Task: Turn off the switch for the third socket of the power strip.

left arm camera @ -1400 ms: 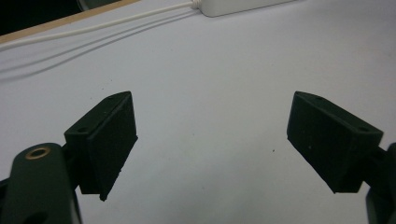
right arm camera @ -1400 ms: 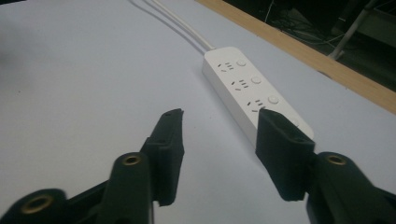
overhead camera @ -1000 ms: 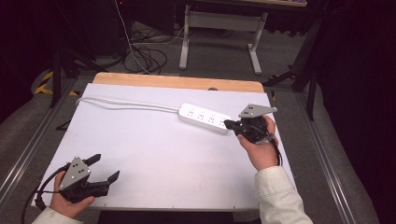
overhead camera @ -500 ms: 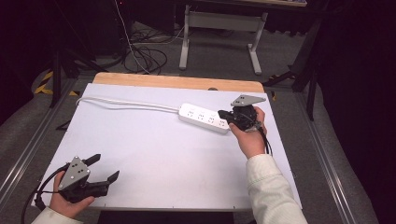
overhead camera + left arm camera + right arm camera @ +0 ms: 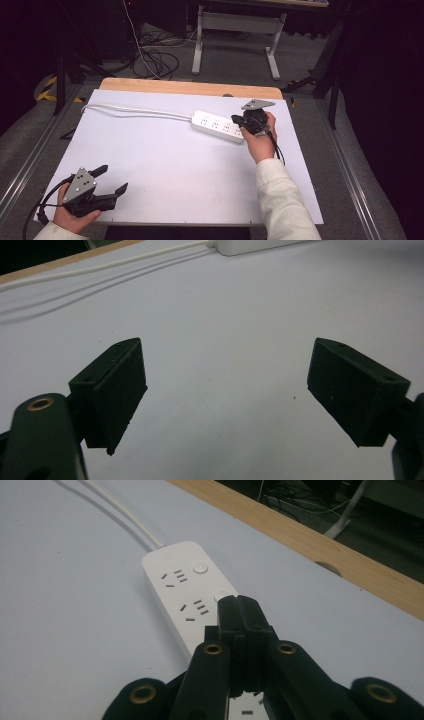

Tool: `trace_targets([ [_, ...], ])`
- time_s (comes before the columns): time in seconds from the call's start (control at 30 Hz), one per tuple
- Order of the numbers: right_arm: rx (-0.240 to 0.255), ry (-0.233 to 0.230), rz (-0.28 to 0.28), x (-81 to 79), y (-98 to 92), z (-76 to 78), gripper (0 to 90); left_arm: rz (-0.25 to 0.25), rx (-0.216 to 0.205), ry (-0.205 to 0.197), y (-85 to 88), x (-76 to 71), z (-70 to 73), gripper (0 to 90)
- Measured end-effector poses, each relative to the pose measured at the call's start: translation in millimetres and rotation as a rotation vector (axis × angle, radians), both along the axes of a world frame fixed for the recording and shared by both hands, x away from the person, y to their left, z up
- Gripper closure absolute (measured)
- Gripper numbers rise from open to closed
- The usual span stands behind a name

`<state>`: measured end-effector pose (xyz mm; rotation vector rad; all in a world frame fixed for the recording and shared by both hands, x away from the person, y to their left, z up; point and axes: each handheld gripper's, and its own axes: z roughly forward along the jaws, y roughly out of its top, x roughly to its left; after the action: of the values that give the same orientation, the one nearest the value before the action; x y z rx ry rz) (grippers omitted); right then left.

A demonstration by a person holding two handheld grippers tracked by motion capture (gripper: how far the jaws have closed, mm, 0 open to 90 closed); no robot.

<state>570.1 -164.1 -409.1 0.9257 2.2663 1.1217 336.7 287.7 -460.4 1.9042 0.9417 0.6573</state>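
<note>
A white power strip lies on the white table top right of centre, its white cable running off to the far left. My right gripper is shut and empty, its tips hovering over the strip's right end. In the right gripper view the closed jaws point at the power strip, close to one of its round buttons. My left gripper rests at the near left corner, open with nothing between its pads. The left gripper view shows bare table ahead, with the strip's end at the far edge.
The white board covers a wooden table whose far edge shows as a light strip. Beyond it are a desk frame and loose cables on the floor. Metal rails run along both sides.
My right gripper has moved left and away from the person, from beside the strip's right end to over it. The left gripper has stayed still.
</note>
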Motion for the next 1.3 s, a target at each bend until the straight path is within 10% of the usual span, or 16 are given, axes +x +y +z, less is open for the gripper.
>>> trace_targets([
  [1.3,0.000,0.058,-0.099,40.0,14.5,-51.9,90.0,0.001,0.003,0.015,0.8,2.0,-0.5,16.3],
])
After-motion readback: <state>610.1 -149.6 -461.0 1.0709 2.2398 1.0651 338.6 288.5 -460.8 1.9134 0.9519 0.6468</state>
